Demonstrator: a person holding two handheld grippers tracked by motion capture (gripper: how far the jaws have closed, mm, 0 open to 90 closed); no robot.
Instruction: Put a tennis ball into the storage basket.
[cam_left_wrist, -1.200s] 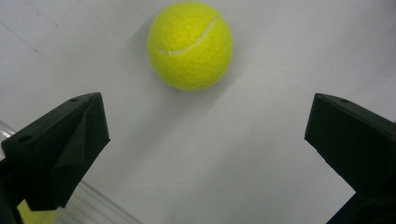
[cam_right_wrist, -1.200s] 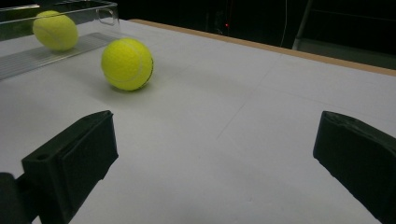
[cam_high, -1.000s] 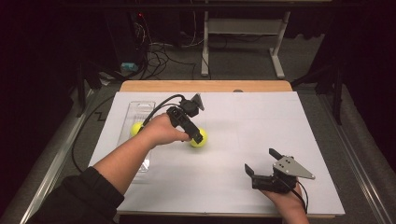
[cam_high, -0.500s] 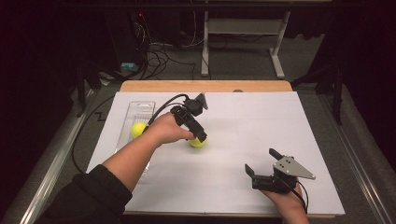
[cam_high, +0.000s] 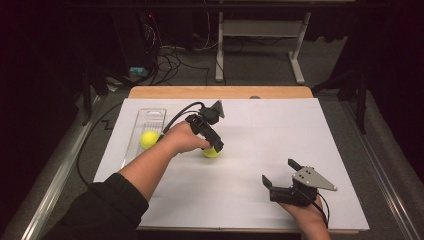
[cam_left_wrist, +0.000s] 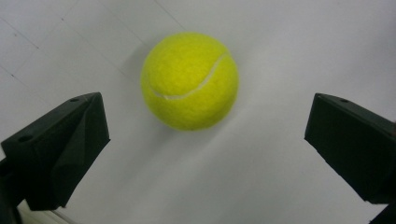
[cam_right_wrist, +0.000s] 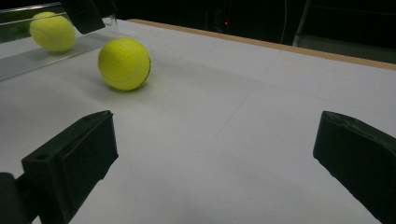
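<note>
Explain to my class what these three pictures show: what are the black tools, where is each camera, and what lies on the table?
A person holds a hand tool with two black jaws in each hand. One camera looks down from above; one rides on each tool, looking along its jaws. From above, the left gripper hangs over a tennis ball on the white table, jaws wide apart, not touching it. A second ball lies in a clear tray. The right gripper rests open near the table's front, holding nothing.

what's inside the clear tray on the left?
One tennis ball sits in the clear tray. The person's forearm covers the tray's near end, so anything there is hidden. The far end looks bare.
</note>
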